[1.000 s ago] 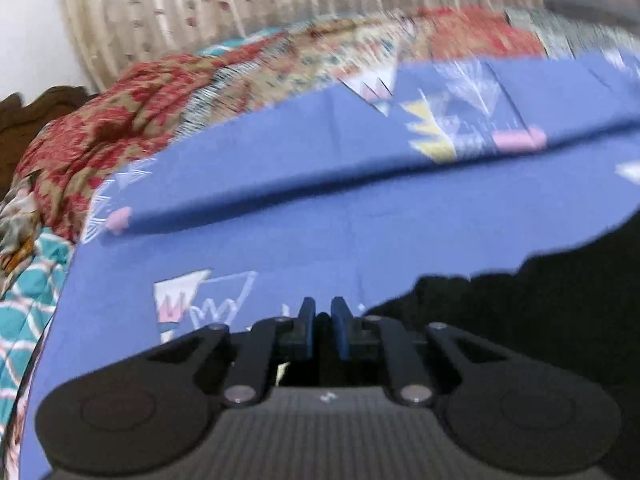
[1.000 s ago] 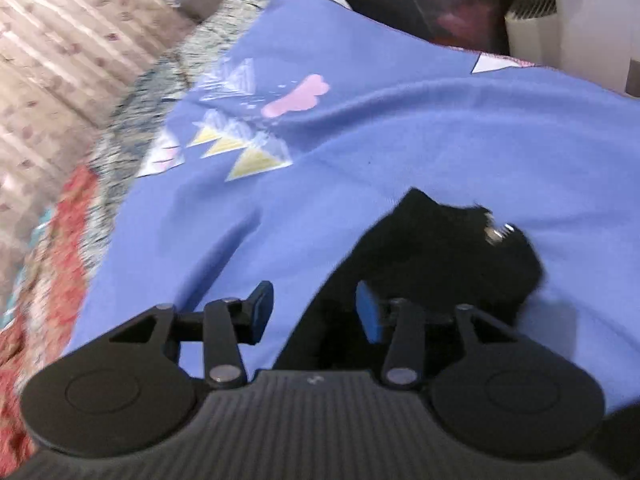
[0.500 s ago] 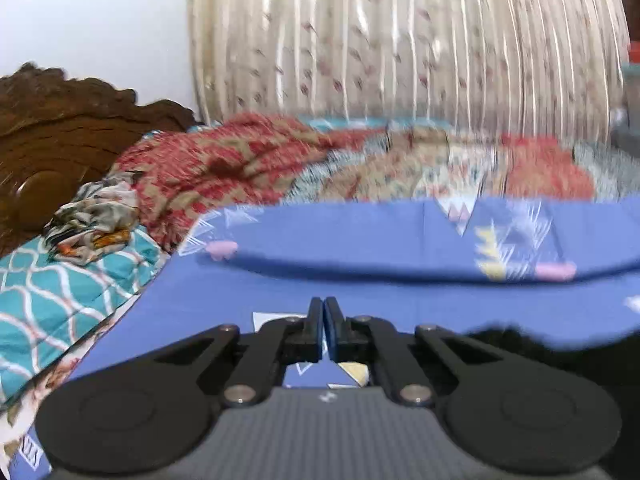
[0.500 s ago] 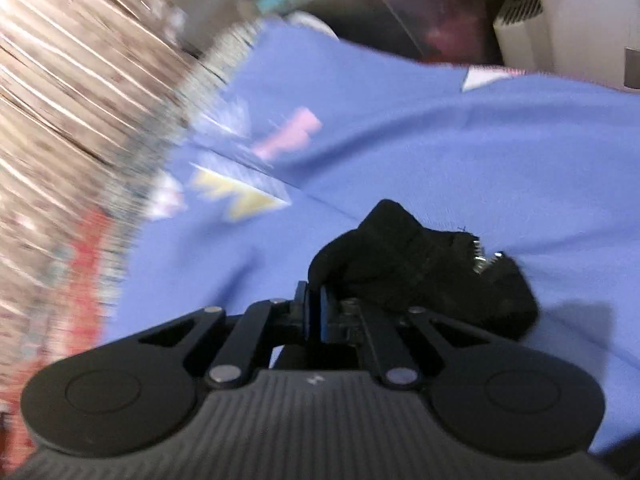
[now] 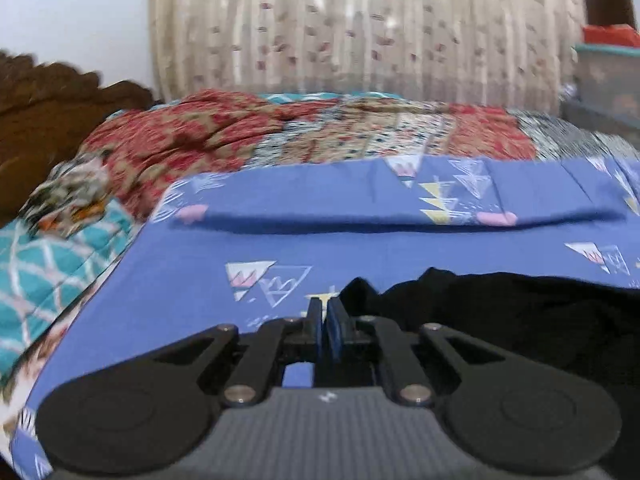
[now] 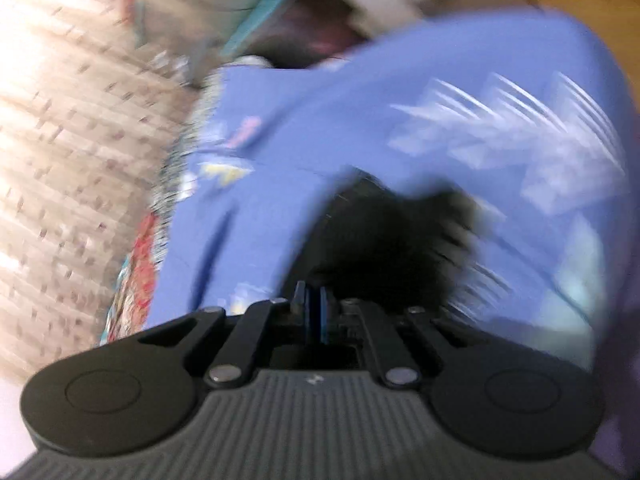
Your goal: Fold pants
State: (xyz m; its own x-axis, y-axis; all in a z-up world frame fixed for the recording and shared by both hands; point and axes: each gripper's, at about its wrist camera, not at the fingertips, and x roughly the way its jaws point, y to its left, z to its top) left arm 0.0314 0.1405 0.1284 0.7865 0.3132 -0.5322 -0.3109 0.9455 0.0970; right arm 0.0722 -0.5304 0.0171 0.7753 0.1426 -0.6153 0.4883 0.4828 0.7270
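Clearly, both grippers are clenched. The left gripper point(image 5: 325, 318) has its blue pads almost together, and the black pants point(image 5: 520, 320) begin just at its right finger; a thin edge of cloth seems pinched there, but the blur does not let me be sure. The right gripper point(image 6: 313, 312) is also closed tight, and a dark bunch of the pants point(image 6: 392, 236) hangs just ahead of its tips, so it seems to hold cloth too. This view is strongly smeared.

Further out, the pants lie partly on the blue sheet point(image 5: 200, 272), to the right in the left view, still crumpled and not flat. Behind the sheet is a red patterned quilt point(image 5: 224, 136), then a pale curtain point(image 5: 360, 24).

As I judge it, the task is at an early stage: the pants are gripped, perhaps at two points, but no neat fold is visible. Spreading them flat and making the folds is left.
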